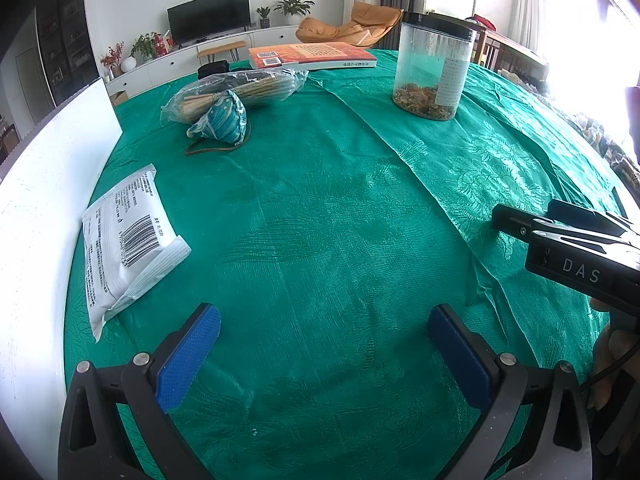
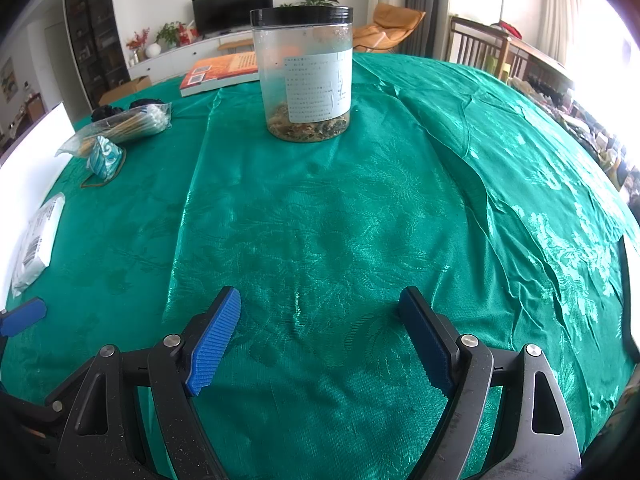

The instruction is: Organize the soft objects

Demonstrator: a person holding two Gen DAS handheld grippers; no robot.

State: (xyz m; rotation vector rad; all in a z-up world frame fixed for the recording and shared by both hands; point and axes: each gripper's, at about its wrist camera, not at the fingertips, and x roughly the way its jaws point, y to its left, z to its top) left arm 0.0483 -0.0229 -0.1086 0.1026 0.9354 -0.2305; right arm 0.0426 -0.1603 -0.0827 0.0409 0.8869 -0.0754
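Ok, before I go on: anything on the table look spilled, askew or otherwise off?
Nothing spilled. The green tablecloth is wrinkled, with long creases on the right. The jar stands upright, lid on. The white packet, teal pouch and swab bag lie loosely along the left side.

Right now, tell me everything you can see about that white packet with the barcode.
The white packet is a flat, soft-looking sealed pouch, plastic by its sheen, with crimped ends. Its upper face carries a black barcode and rows of small print too fine to read. It lies flat on the green tablecloth near the table's left edge, beside the white board. Nothing grips it; the left tongs are open, apart from it.
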